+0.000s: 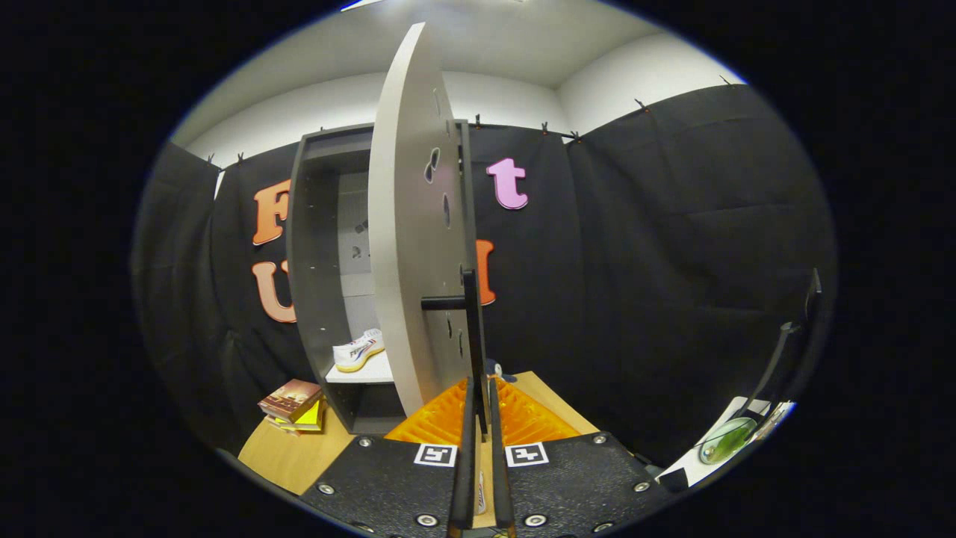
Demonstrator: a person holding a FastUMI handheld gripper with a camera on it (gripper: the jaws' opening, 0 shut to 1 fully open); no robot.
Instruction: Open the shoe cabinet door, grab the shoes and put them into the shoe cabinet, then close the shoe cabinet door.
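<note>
The dark grey shoe cabinet (310, 246) stands on the table against the booth wall, and its pale door (407, 246) is swung out towards me, nearly edge-on. A white shoe (359, 349) with coloured stripes lies on the white shelf (373, 372) inside. The door's black handle (470, 329) is a vertical bar on a short stub. My gripper (482, 390) is shut on the lower end of that bar, with one finger pressing on each side.
A small stack of books (293, 403) lies on the wooden table (287, 456) left of the cabinet. At the far right a black lamp-like stand (792, 336) rises over a white surface holding a green round object (726, 439).
</note>
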